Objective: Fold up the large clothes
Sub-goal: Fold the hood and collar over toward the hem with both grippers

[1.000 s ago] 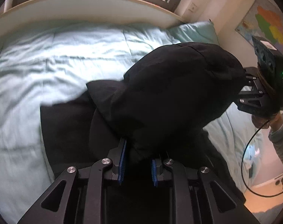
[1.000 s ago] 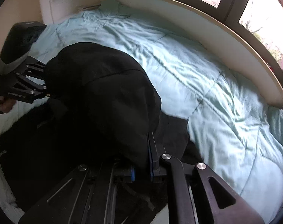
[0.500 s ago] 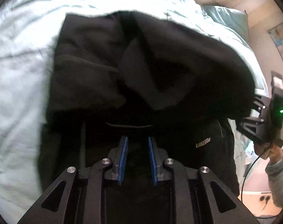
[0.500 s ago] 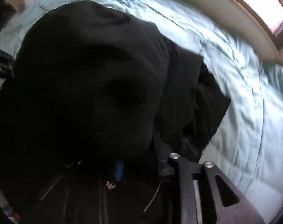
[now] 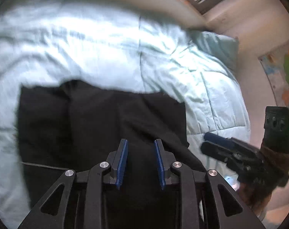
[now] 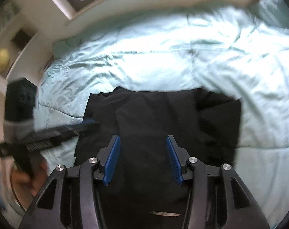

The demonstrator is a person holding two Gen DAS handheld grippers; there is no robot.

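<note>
The black garment [image 5: 106, 126] lies on the bed [image 5: 87, 43] doubled into a rough rectangle, fold evidently laid but edges uneven at 12 o'clock, further folding likely remaining; left gripper [image 5: 140, 164] and right gripper [image 6: 142, 160] fingers spread, holding nothing.

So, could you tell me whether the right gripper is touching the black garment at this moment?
Cannot tell. In the right wrist view the right gripper is open with nothing between its fingers, above the black garment; no gap or contact shows plainly.
</note>
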